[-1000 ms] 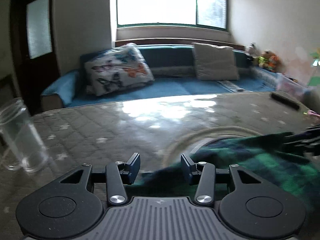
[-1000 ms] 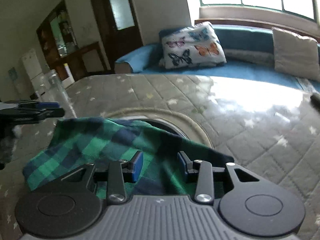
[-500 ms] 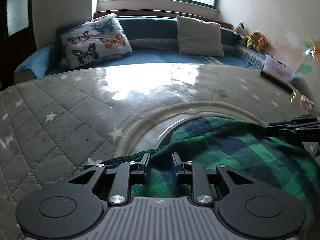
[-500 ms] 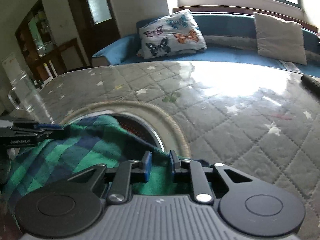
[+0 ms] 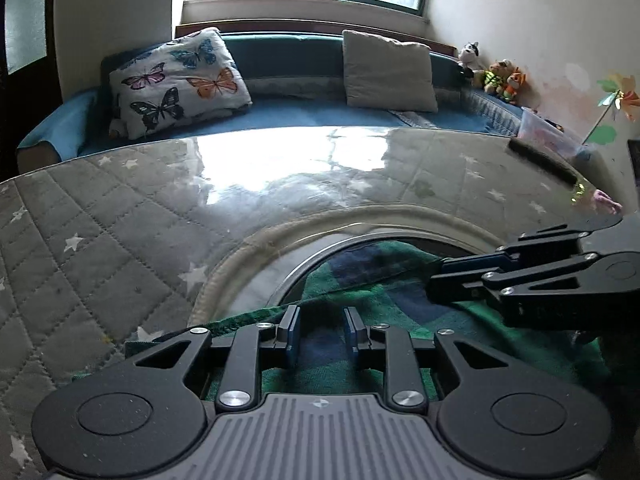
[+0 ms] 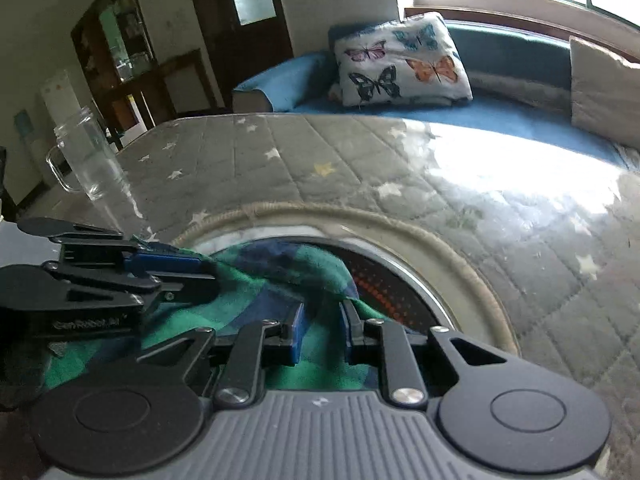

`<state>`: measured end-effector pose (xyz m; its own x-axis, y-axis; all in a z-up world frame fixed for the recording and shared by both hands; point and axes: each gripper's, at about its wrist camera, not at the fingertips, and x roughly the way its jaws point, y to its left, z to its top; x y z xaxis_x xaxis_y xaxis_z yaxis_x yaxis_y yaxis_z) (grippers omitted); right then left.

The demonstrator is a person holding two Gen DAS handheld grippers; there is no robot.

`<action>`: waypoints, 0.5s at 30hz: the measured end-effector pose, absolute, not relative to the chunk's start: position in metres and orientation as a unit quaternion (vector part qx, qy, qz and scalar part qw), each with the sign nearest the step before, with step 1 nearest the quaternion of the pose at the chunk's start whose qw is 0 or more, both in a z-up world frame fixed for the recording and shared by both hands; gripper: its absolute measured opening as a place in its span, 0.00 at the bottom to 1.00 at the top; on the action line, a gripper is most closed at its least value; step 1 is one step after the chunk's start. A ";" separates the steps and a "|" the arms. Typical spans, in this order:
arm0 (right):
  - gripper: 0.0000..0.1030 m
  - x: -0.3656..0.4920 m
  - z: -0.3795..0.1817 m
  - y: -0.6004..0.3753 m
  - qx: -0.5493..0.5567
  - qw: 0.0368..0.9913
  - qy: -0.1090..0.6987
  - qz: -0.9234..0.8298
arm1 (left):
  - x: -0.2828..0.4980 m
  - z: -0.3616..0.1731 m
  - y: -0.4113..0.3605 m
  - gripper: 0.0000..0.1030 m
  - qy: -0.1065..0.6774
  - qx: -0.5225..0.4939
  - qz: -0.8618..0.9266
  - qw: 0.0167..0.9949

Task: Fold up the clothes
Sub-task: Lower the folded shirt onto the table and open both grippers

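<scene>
A green and dark blue plaid garment [image 5: 384, 300] lies bunched on the quilted table, over a round metal-rimmed inset; it also shows in the right wrist view [image 6: 256, 280]. My left gripper [image 5: 320, 326] is low over the cloth's near-left edge with its jaws apart, cloth lying between and under them. My right gripper [image 6: 322, 330] sits over the cloth's right part, jaws also apart with cloth between them. Each gripper shows in the other's view: the right gripper [image 5: 444, 276] at the right, the left gripper [image 6: 204, 276] at the left. Neither visibly pinches the cloth.
A tall clear glass mug [image 6: 90, 156] stands at the table's left. A dark bar-shaped object [image 5: 544, 162] lies near the far right edge. Beyond the table is a blue daybed with a butterfly pillow [image 5: 176, 80] and a beige cushion [image 5: 388, 70].
Both grippers' jaws have widened from the narrower gap half a second ago. The two grippers have come closer together over the cloth, which is more bunched between them.
</scene>
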<state>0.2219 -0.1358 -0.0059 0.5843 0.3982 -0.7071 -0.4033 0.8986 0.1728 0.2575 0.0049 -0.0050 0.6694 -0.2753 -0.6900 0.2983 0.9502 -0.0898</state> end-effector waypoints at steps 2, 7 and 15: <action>0.18 0.218 0.000 -0.135 -0.012 0.891 0.393 0.226 | 0.253 -0.003 0.005 0.33 0.371 0.016 -0.159 0.915; 0.21 0.187 0.017 -0.132 -0.033 0.888 0.382 0.254 | 0.241 0.002 0.005 0.35 0.360 0.023 -0.164 0.918; 0.29 0.133 0.014 -0.104 -0.120 0.887 0.356 0.267 | 0.195 0.004 0.012 0.35 0.353 0.045 -0.154 0.922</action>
<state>0.1332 -0.1039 0.0139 0.6034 0.3895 -0.6958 -0.5597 0.8284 -0.0217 0.1945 0.0121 0.0042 0.7027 -0.2528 -0.6651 0.3160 0.9484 -0.0267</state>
